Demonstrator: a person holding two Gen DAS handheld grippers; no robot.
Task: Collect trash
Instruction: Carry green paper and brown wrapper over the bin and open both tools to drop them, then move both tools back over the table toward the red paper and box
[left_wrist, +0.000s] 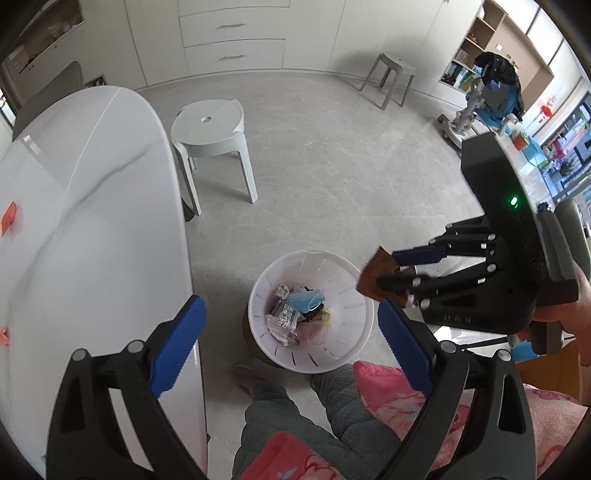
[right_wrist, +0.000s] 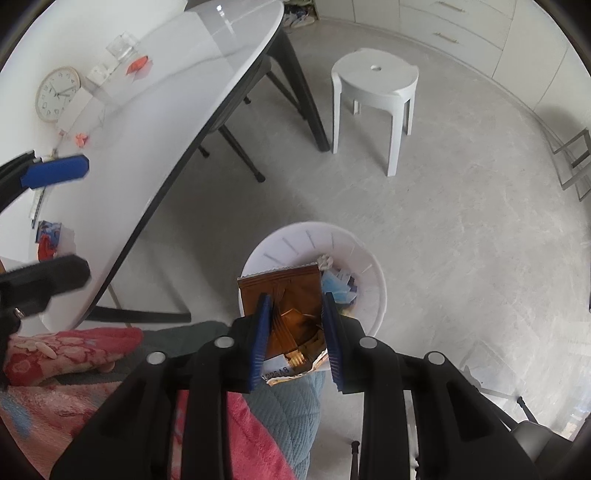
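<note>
A white trash bin (left_wrist: 356, 334) (right_wrist: 375, 295) stands on the floor by the table, holding a blue face mask (left_wrist: 306, 300), clear plastic and crumpled paper. My left gripper (left_wrist: 290, 308) (right_wrist: 88, 219) hangs wide open above the bin with nothing between its blue pads. My right gripper (left_wrist: 388, 268) (right_wrist: 295, 297) points down over the bin's near rim, and a crumpled brown-and-gold wrapper (left_wrist: 371, 273) (right_wrist: 291, 291) sits between its pads, touching both. The wrapper's top sticks out past the fingertips.
The white table (left_wrist: 92, 184) (right_wrist: 184, 74) carries orange scraps (right_wrist: 138, 64), a colourful packet (right_wrist: 50, 236) and a clock (right_wrist: 57, 94). A white stool (left_wrist: 208, 125) (right_wrist: 375, 79) stands beyond the bin. The person's quilted legs (left_wrist: 295, 417) are just in front of the bin.
</note>
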